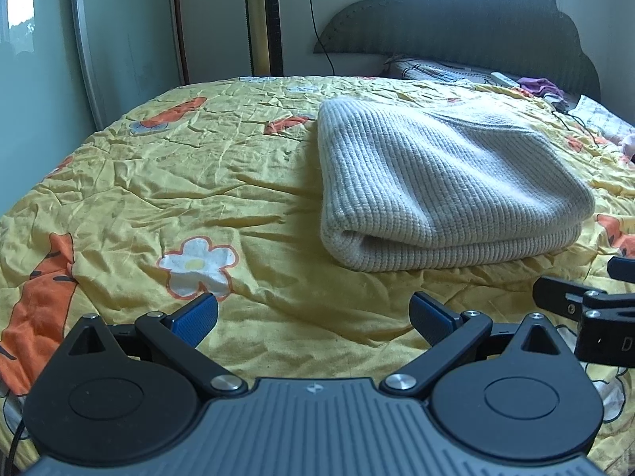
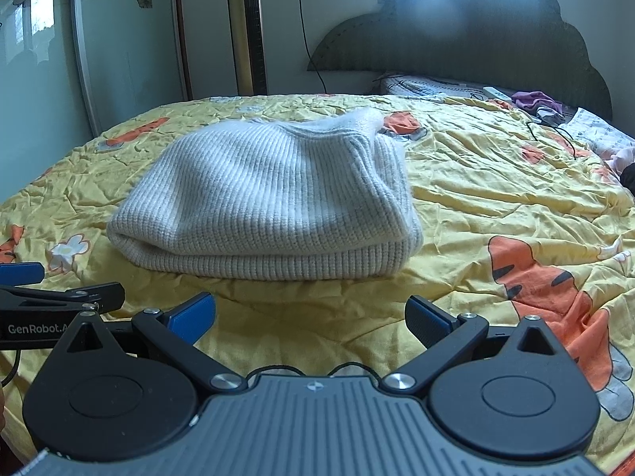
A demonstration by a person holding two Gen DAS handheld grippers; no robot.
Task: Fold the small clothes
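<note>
Ribbed pale-grey knit, a folded sweater [image 1: 444, 186], lies in a thick bundle on the crumpled yellow bedspread printed with orange tigers and white flowers [image 1: 222, 182]. In the left wrist view it sits ahead and to the right of the fingers; in the right wrist view the same sweater [image 2: 270, 198] sits ahead and slightly to the left. Its rolled front edge faces both cameras, and a strip of bare bedspread separates that edge from each set of fingertips. Wide open quilt stretches to the left of the bundle toward the bed's rounded edge, and more lies to its right.

The far side of the sweater is hidden behind its own hump. At the head of the bed, a dark scalloped upholstered headboard [image 2: 476, 39] rises, and small items on the pillow beneath it, including a purple cloth [image 2: 535, 101], are too small to make out clearly. A tall gold tower fan [image 2: 248, 27] stands against the wall.

The left gripper [image 1: 313, 315] hovers low over the bedspread, level, its blue-padded fingers spread wide apart and holding nothing. The right gripper [image 2: 309, 313] sits just beside it in the same pose, fingers likewise spread and empty. Each gripper shows at the other view's edge, cut off by the frame.
</note>
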